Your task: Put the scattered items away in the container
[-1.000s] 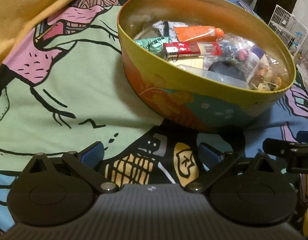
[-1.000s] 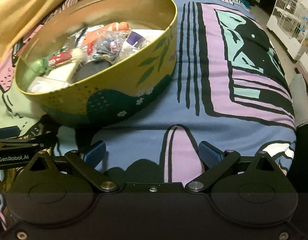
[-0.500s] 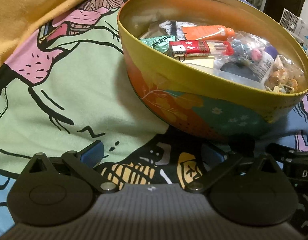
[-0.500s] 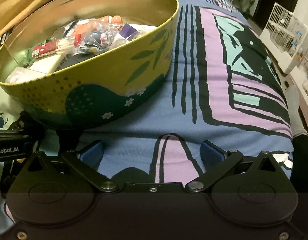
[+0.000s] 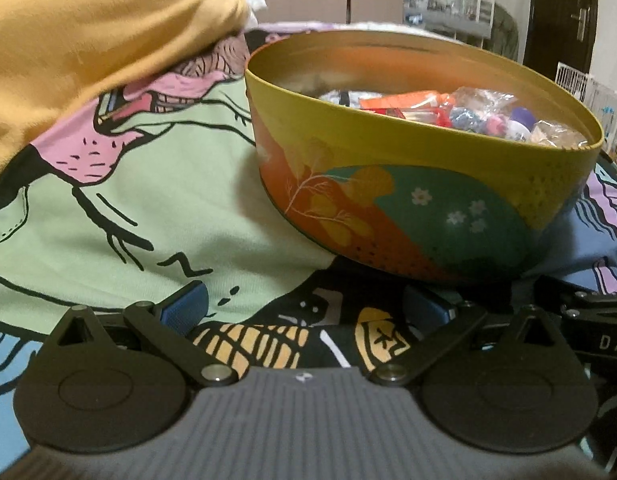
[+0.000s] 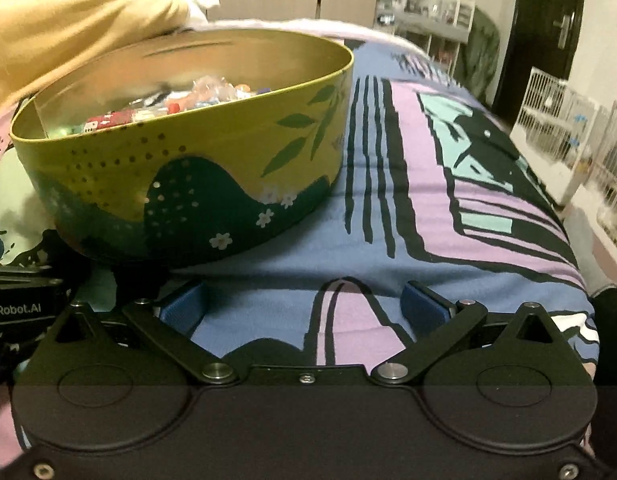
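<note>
the round tin (image 5: 408,204) sits on the bed (image 5: 156,184), on a bright cartoon-print cover, and it holds the small things: an orange tube (image 5: 400,101), a red packet, clear bags of little bits (image 5: 480,114) and a purple-topped bottle (image 5: 522,116), all lying below the rim. from these two low views no loose item shows on the cover around the tin, so the tidying looks about finished, though the far side of the tin is hidden.

the left gripper (image 5: 304,306) sits low just in front of the tin, its blue pads spread wide with nothing between them. the right gripper (image 6: 304,306) is beside it, also wide open and empty, aimed past the tin's right side over the blue and lilac part of the cover (image 6: 448,208). both seem parked close to the bed surface near the tin's base, likely because there is nothing left to carry; the wide-open pads suit a rest pose more than a reach.

a mustard blanket (image 5: 88,48) is heaped behind the tin on the left, touching or nearly touching its back rim; which, i cannot tell.
</note>
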Demonstrator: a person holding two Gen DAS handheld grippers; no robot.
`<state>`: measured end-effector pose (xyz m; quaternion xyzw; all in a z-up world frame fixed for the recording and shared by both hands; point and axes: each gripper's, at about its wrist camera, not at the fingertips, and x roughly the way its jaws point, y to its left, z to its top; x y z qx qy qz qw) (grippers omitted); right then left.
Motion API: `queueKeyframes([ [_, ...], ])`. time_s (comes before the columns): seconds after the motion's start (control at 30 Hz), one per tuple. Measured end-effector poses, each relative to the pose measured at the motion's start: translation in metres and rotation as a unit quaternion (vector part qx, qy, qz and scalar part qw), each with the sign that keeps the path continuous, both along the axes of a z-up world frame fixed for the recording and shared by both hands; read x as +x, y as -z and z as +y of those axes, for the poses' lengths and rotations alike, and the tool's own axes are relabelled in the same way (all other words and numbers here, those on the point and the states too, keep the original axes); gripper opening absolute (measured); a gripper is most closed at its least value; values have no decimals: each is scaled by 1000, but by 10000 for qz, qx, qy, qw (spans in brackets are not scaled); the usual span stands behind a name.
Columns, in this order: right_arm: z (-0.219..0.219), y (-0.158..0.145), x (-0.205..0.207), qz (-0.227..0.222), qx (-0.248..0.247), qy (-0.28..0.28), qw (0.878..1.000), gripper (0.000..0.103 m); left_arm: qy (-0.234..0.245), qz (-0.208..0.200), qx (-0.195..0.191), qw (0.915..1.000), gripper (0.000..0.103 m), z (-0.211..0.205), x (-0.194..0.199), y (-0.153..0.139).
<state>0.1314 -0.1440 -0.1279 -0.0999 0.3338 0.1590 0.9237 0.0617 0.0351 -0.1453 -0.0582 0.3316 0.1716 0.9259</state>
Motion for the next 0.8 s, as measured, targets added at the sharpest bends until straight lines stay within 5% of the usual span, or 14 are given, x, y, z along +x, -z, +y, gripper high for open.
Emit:
queueKeyframes([
  [0.8, -2, 1, -2, -86, 132, -6, 9999, 103, -2, -177, -58, 9998, 103, 0, -6, 1],
])
